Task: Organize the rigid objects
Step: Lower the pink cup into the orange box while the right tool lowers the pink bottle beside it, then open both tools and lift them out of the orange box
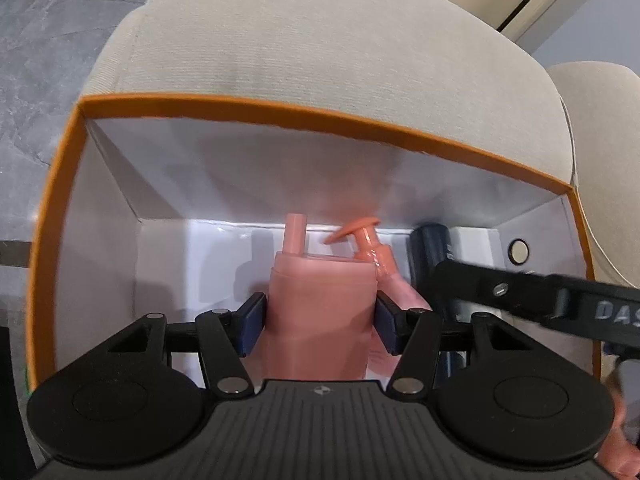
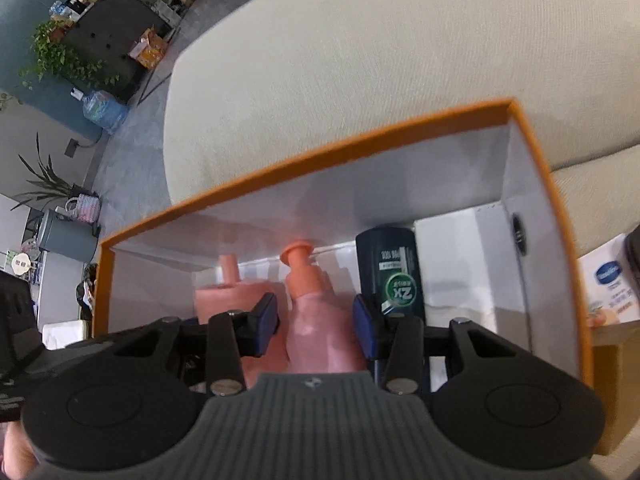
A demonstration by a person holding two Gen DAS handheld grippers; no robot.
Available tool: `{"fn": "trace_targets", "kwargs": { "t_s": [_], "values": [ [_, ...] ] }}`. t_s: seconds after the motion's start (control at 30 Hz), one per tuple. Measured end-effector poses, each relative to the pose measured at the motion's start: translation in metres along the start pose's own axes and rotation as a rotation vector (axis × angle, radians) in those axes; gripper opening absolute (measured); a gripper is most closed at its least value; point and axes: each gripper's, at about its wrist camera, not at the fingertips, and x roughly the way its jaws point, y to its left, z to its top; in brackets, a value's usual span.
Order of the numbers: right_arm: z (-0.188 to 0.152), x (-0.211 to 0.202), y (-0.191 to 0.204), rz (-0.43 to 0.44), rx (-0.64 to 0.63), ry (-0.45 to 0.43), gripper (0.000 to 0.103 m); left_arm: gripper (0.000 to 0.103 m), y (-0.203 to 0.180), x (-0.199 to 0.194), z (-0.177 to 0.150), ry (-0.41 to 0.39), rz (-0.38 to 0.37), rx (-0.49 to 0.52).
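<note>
An orange-rimmed white box (image 1: 280,108) stands on a beige cushion. My left gripper (image 1: 320,322) reaches down into it, shut on a flat pink bottle (image 1: 320,300) with a round cap; both blue pads press its sides. My right gripper (image 2: 314,322) is inside the same box (image 2: 320,146), shut on a pink pump bottle (image 2: 316,320). The pump bottle (image 1: 372,256) sits just right of the flat pink bottle (image 2: 228,296). A dark bottle (image 2: 394,272) with a green label stands against the far wall beside them, also seen as the dark bottle (image 1: 430,248) in the left wrist view.
The beige cushion (image 1: 320,40) surrounds the box on the far side. A white carton with a blue logo (image 2: 608,284) sits outside the box's right wall. Grey tiled floor (image 1: 48,60) lies to the left, with potted plants (image 2: 60,52) farther off.
</note>
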Motion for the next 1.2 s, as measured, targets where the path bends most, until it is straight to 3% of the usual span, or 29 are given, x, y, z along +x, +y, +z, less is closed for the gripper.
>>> {"fn": "trace_targets", "kwargs": {
  "t_s": [0.17, 0.27, 0.4, 1.0, 1.1, 1.2],
  "values": [
    [-0.01, -0.028, 0.002, -0.061, -0.09, -0.076, 0.04, 0.065, -0.004, 0.001, 0.001, -0.014, 0.005, -0.01],
    [-0.015, -0.035, 0.001, -0.085, -0.138, -0.075, 0.04, 0.065, -0.005, 0.004, 0.004, -0.02, 0.01, -0.008],
    [-0.026, -0.04, -0.004, -0.096, -0.166, -0.06, 0.039, 0.065, -0.005, 0.01, 0.004, 0.007, 0.091, -0.005],
    [-0.037, -0.034, 0.001, -0.101, -0.207, -0.034, 0.037, 0.065, -0.003, 0.012, -0.004, -0.032, 0.037, 0.009],
    [-0.038, -0.035, 0.0, -0.1, -0.206, -0.034, 0.037, 0.07, 0.0, 0.01, -0.008, -0.033, 0.033, -0.008],
    [-0.038, -0.036, 0.0, -0.098, -0.206, -0.036, 0.037, 0.081, 0.006, 0.005, -0.013, -0.042, 0.019, -0.052]
  ]
}}
